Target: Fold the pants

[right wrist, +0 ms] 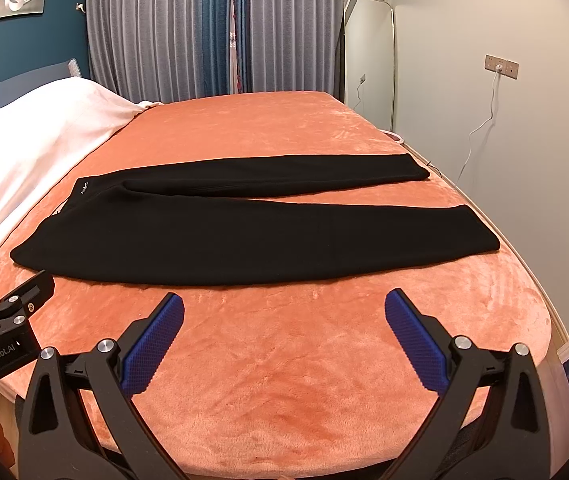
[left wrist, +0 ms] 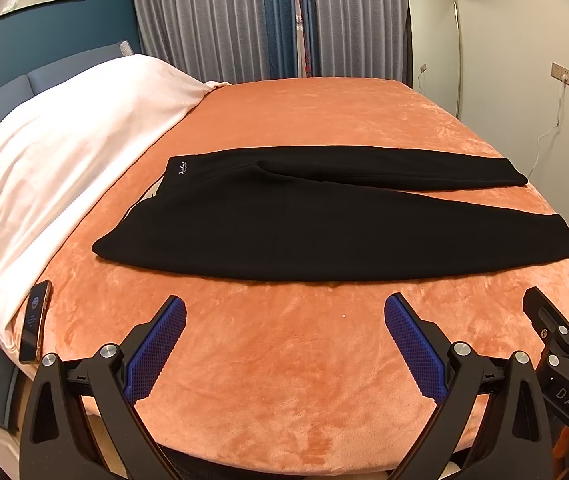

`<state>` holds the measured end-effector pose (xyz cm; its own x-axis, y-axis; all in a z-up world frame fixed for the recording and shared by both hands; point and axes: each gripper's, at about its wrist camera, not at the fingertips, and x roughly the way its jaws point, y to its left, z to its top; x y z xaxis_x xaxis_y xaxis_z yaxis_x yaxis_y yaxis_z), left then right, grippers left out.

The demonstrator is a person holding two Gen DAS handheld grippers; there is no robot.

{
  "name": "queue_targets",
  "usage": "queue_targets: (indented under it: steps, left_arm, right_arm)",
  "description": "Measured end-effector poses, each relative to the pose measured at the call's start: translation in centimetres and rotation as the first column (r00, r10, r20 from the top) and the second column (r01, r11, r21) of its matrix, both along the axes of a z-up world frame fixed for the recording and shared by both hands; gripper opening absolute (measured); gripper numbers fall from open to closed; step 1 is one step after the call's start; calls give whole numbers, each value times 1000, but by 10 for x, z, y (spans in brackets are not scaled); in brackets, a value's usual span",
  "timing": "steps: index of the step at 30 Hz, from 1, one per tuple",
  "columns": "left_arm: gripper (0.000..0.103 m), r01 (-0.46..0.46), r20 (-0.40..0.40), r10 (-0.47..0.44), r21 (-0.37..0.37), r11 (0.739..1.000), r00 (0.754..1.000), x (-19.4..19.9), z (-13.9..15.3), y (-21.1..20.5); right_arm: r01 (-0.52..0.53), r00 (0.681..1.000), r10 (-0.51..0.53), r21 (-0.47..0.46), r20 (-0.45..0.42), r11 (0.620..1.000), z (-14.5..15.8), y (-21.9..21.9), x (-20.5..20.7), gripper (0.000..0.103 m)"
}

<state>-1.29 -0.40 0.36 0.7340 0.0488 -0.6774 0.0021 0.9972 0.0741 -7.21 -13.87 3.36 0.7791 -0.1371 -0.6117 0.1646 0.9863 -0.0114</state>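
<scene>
Black pants [left wrist: 324, 224] lie flat on the orange bed cover [left wrist: 284, 360], waistband at the left, both legs spread to the right. They show the same way in the right wrist view [right wrist: 244, 232]. My left gripper [left wrist: 284, 312] is open and empty, above the cover just in front of the pants' near edge. My right gripper [right wrist: 284, 308] is open and empty, also in front of the near leg. The right gripper also shows at the right edge of the left wrist view [left wrist: 556, 320]; the left gripper shows at the left edge of the right wrist view [right wrist: 8, 300].
A white blanket [left wrist: 64, 168] covers the bed's left side. A phone [left wrist: 35, 320] lies at the bed's near left edge. Curtains [left wrist: 244, 16] hang behind. A mirror [left wrist: 434, 44] leans on the right wall, near a socket with a white cable [left wrist: 560, 92].
</scene>
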Motion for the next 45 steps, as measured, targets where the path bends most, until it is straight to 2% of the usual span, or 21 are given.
queue_targets:
  steps: [45]
  left_arm:
    - [98, 2, -8, -2, 5, 1000, 1000, 4, -4, 1]
  right_arm:
    - [-8, 1000, 8, -1, -14, 1000, -2, 0, 2, 98]
